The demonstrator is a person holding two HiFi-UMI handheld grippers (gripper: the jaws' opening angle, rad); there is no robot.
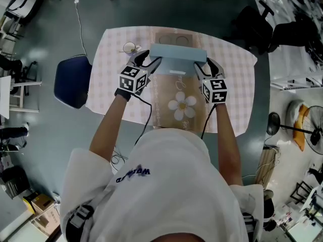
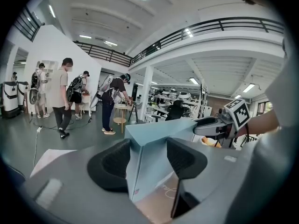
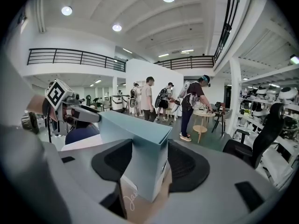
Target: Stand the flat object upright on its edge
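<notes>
A flat light-blue box [image 1: 177, 54] stands upright on its long edge at the far end of a brown mat [image 1: 174, 122] printed with a white daisy. My left gripper [image 1: 153, 60] straddles the box's left end and my right gripper [image 1: 201, 66] straddles its right end. In the left gripper view the box [image 2: 154, 155] sits between the dark pads [image 2: 112, 164] of the left gripper [image 2: 147, 161], with slack. In the right gripper view the right gripper [image 3: 150, 164] flanks the box end [image 3: 140, 153], and a thin gap shows at the right pad [image 3: 187, 164]. Both grippers are open around it.
The table [image 1: 108, 89] has a pink checked cloth. A small round glass object [image 1: 130, 48] lies near the left gripper. A dark blue chair [image 1: 73, 79] stands at the table's left, a floor fan [image 1: 303, 127] at the far right. People stand in the hall beyond.
</notes>
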